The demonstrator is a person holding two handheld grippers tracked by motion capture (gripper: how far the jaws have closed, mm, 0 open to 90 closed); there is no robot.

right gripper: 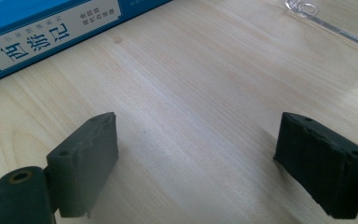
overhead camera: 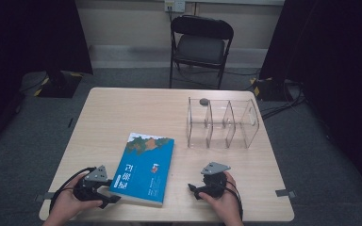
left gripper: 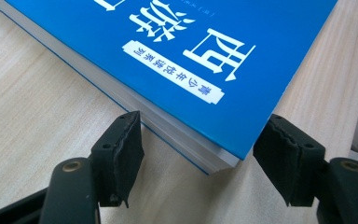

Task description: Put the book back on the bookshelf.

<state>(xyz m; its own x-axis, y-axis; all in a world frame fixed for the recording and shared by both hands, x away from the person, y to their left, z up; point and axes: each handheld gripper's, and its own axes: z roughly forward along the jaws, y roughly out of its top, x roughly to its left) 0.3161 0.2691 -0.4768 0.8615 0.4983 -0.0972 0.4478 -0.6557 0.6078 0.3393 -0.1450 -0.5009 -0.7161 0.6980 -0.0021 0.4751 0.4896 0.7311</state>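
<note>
Blue book [overhead camera: 143, 168] sits cornered between my spread left tongs [left gripper: 198, 149]; closing askew might just skid it across the worktop [overhead camera: 122, 113].

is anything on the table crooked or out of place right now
Only mildly: the blue book lies skewed to the table edges, one corner between the open left claw jaws. The clear organizer stands upright, nothing spilled.

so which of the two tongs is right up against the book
The left tongs: their open jaws straddle a near corner of the blue book. The right tongs sit apart over bare table.
</note>
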